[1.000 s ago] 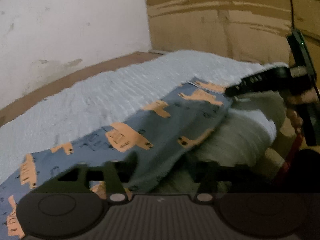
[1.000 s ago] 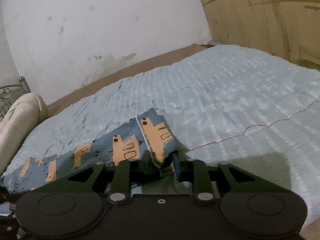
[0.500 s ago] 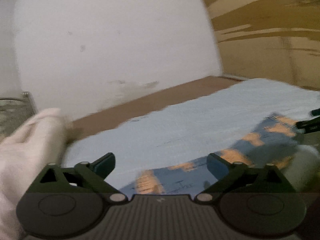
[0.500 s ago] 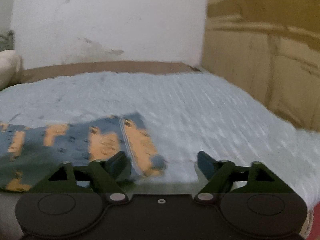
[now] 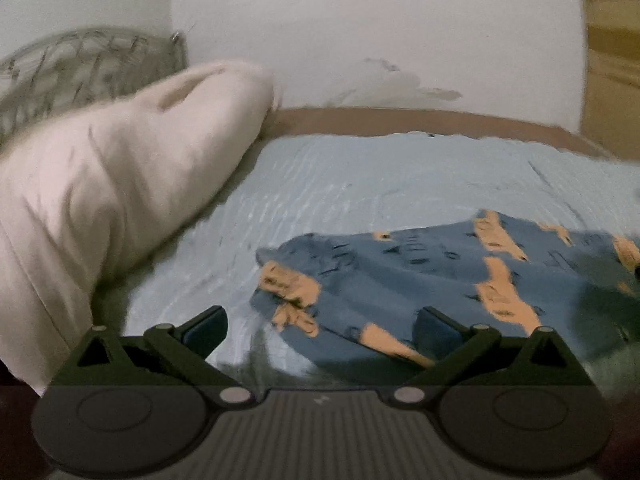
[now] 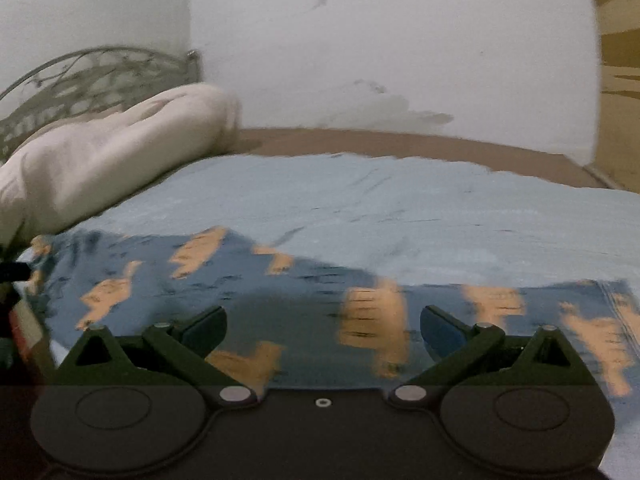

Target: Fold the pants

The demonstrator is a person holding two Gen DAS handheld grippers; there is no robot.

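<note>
The blue pants with orange prints [image 5: 420, 276] lie flat on the light blue bed cover [image 5: 380, 176]. In the left wrist view they lie at the right, their left end just ahead of my left gripper [image 5: 322, 330], which is open and empty above that end. In the right wrist view the pants [image 6: 280, 292] stretch across the frame from left to right. My right gripper [image 6: 322, 330] is open and empty, held just above the middle of the pants.
A cream pillow [image 5: 108, 192] lies at the left by a metal headboard [image 5: 80, 64]; both also show in the right wrist view, the pillow [image 6: 104, 156] and the headboard [image 6: 92, 76]. A white wall [image 6: 380, 40] stands behind the bed. A wooden panel [image 6: 620, 80] stands at the right.
Both grippers have let go of the pants and opened. Both cameras have swung to the left, so that the pillow and headboard came into view. The pants now lie flat.
</note>
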